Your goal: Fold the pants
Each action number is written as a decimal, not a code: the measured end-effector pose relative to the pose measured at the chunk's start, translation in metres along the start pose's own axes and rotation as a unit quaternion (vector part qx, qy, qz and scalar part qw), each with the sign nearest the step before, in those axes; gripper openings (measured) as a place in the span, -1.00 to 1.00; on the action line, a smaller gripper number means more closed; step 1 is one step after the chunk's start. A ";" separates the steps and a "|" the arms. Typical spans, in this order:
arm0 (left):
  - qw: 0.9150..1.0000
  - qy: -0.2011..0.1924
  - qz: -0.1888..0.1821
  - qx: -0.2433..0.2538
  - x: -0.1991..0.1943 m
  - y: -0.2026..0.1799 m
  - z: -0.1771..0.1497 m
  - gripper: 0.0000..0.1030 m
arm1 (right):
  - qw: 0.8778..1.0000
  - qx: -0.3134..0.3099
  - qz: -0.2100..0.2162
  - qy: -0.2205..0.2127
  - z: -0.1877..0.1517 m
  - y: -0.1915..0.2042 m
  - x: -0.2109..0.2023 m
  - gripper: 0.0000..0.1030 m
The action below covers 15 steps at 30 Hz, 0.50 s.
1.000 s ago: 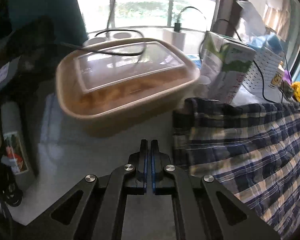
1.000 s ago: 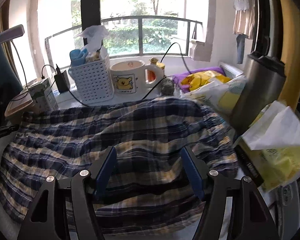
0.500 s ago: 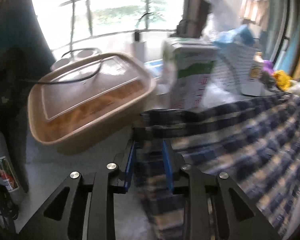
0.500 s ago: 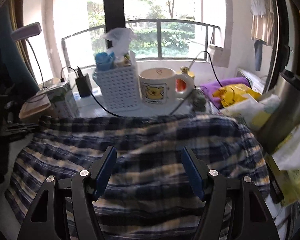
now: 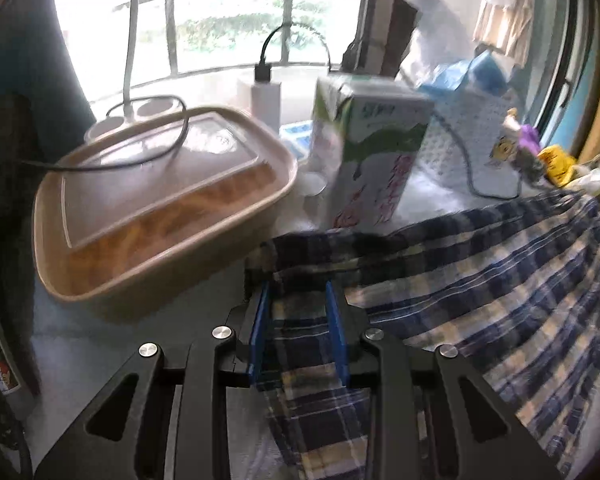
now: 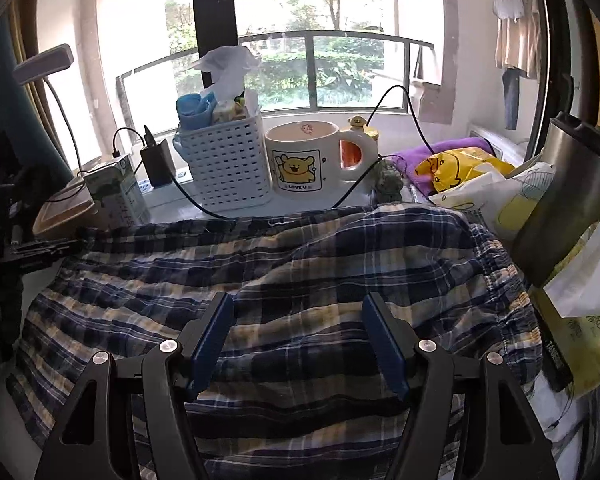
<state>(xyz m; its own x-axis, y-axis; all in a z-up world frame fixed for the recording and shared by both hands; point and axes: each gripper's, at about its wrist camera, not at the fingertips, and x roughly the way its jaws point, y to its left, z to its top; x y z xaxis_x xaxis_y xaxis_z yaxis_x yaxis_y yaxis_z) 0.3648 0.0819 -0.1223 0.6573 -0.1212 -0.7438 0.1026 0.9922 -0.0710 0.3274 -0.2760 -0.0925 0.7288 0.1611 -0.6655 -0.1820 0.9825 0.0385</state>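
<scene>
The pants (image 6: 300,280) lie spread across the table. My left gripper (image 5: 298,328) straddles their corner, fingers apart, not yet clamped. My right gripper (image 6: 298,340) hovers wide open over the middle. Advice: close squarely, catching both layers, clear of the tray (image 5: 160,208).

Bright railed window (image 6: 320,72), cluttered desk (image 5: 100,344)

Pale worktop (image 5: 112,336), plaid pants (image 6: 320,280) spread across its middle, lidded tan container (image 5: 160,208) at the left edge, carton (image 5: 372,168), white basket (image 6: 228,168), bear mug (image 6: 308,160) along the far edge
</scene>
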 end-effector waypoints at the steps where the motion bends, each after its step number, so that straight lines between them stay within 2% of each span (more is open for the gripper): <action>1: 1.000 0.006 0.002 0.001 0.002 -0.001 -0.002 -0.47 | 1.000 -0.004 -0.002 0.003 0.000 -0.001 0.002 0.34; 2: 1.000 0.013 0.002 0.001 0.005 -0.001 -0.005 -0.49 | 1.000 -0.007 -0.004 0.008 0.000 -0.002 0.006 0.34; 5: 1.000 0.017 0.003 0.007 0.008 -0.002 -0.008 -0.87 | 0.999 -0.010 -0.030 0.036 -0.003 -0.010 0.023 0.34; 6: 1.000 0.017 0.000 0.008 0.005 -0.001 -0.010 -0.92 | 0.998 -0.008 -0.034 0.046 -0.004 -0.014 0.029 0.34; 9: 1.000 0.000 0.004 0.018 -0.005 -0.005 -0.011 -0.95 | 0.998 0.000 -0.036 0.057 -0.005 -0.020 0.035 0.34; 13: 1.000 -0.025 0.017 0.007 -0.016 0.001 -0.004 -0.95 | 0.998 -0.002 -0.031 0.049 -0.003 -0.017 0.030 0.34; 15: 0.999 -0.025 0.024 0.003 -0.014 0.005 0.000 -0.95 | 0.999 -0.005 -0.025 0.041 -0.001 -0.013 0.025 0.34</action>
<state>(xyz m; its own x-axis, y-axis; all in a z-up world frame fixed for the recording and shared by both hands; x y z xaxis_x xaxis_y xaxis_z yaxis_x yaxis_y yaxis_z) 0.3565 0.0889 -0.1119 0.6976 -0.0755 -0.7125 0.0742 0.9967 -0.0330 0.3478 -0.2844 -0.1102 0.6803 0.1029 -0.7257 -0.1537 0.9881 -0.0040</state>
